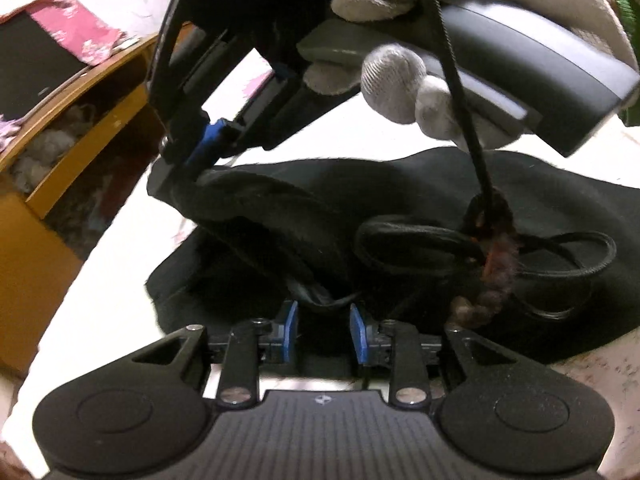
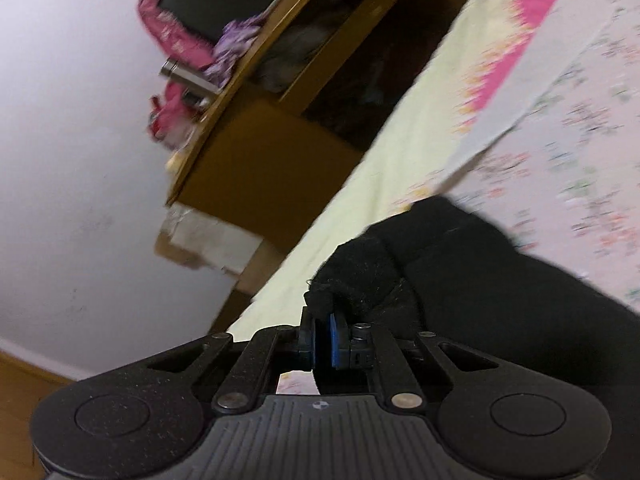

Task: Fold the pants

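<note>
**Inspector:** Pants (image 1: pixel 400 208), black, lay bunched on the floral bedsheet (image 2: pixel 580 128), with a wooden cabinet (image 2: pixel 256 168) standing beyond the bed's left edge. Report on the right gripper (image 2: pixel 322 344).

**Assistant:** Its blue pads were pressed together on a fold of the black fabric, seen plainly in the right wrist view. In the left wrist view the same tool, held in a white-gloved hand (image 1: pixel 404 80), had raised an edge of the garment at far left. I judged the lift was meant to draw that edge clear of the heap so it could be carried across as a fold.

**Inspector:** And the left gripper (image 1: pixel 323 334)?

**Assistant:** Its jaws stood spread, low over the near edge of the pants, with a fold of dark cloth lying between the pads but not clamped. It seemed positioned to take the second corner, so both edges could travel together.

**Inspector:** Anything irregular?

**Assistant:** A black cord (image 1: pixel 460 92) hung from the right tool and ended in loops resting on the fabric at right, beside a fuzzy reddish tuft. It could snag in a fold.

**Inspector:** Progress?

**Assistant:** Early, in my judgement; the garment was crumpled, with no neat fold visible.
</note>
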### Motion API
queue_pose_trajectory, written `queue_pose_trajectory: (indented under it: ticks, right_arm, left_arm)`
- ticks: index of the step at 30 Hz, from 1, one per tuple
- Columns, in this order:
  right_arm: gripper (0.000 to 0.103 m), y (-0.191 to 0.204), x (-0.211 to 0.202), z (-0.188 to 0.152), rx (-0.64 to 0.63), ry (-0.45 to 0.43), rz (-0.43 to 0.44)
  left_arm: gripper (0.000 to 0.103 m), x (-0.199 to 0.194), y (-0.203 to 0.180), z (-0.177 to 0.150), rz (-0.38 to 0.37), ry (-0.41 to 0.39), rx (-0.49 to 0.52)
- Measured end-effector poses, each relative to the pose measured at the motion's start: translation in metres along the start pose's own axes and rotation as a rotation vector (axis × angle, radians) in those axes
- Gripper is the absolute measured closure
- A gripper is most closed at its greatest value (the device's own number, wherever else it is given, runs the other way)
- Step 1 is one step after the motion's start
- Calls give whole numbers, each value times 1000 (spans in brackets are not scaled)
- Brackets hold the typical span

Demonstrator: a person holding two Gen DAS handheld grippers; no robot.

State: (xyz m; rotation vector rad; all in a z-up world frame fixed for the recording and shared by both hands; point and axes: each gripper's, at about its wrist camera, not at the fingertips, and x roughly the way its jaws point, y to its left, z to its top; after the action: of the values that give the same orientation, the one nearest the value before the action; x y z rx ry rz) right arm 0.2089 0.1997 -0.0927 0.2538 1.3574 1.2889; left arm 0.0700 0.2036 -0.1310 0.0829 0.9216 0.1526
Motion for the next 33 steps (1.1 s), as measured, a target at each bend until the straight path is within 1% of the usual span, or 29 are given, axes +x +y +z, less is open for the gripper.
queue_pose_trajectory:
  ticks: [2,4,5,7,8,9,10,12,13,14,15,16,17,19,21,23,24,27,29,30,32,33]
  right_arm:
    - [103,2,14,-2,5,17,14]
    - [103,1,30,-3,38,33,60]
    - [103,2,38,-3,44,37,66]
    - [103,8,47,-3,25,28,53]
    - [103,8,46,-3,37,18,74]
    - [103,10,42,-4,51,-1,95]
    - [103,11,33,-5,46,-31,83]
    - [96,13,14,-7,-3,-79,26]
    - [88,13,6,-7,-30,-99,-27]
    - [80,15,1,-7,-71,-110,-90]
    - [69,21,0,-7,-161,-110,-183]
    - [67,26,3,-8,-238,-99,-251]
    - [67,29,8,-10,-298,-74,-289]
    - [68,32,19,-15,-343,-35,-294]
    - [68,34,32,-26,-395,26,-292]
    - [68,33,46,-36,-417,73,-311]
    - [68,31,53,-40,-435,92,-348]
    - [66,24,73,-43,-530,109,-480]
    - [67,10,81,-43,-534,117,-531]
    - [70,4,83,-43,-520,120,-537]
    - [72,-10,85,-38,-452,112,-518]
    - [78,-13,88,-38,-423,114,-504]
  left_arm:
    - [64,3,9,-4,19,17,-21]
    - [65,9,18,-8,38,33,-41]
    - [65,11,21,-9,42,40,-50]
    - [65,12,25,-11,48,48,-68]
    - [65,12,26,-12,41,51,-79]
    - [64,12,30,-12,35,52,-87]
    - [64,11,31,-13,37,51,-87]
    - [64,10,32,-13,28,50,-92]
    - [64,11,33,-15,18,53,-98]
    - [64,13,33,-16,11,57,-97]
    - [64,15,32,-17,7,60,-89]
    - [64,17,29,-19,8,65,-76]
    - [64,19,27,-20,8,68,-66]
    - [64,21,25,-24,-13,71,-71]
    - [64,20,22,-27,-28,80,-77]
    - [65,22,18,-34,-42,96,-68]
    - [64,23,17,-37,-50,105,-64]
    - [64,24,12,-44,-79,120,-56]
    - [64,24,11,-46,-84,124,-60]
    - [64,24,11,-47,-89,124,-66]
    - [64,25,13,-48,-93,123,-74]
    - [64,26,14,-48,-93,122,-74]
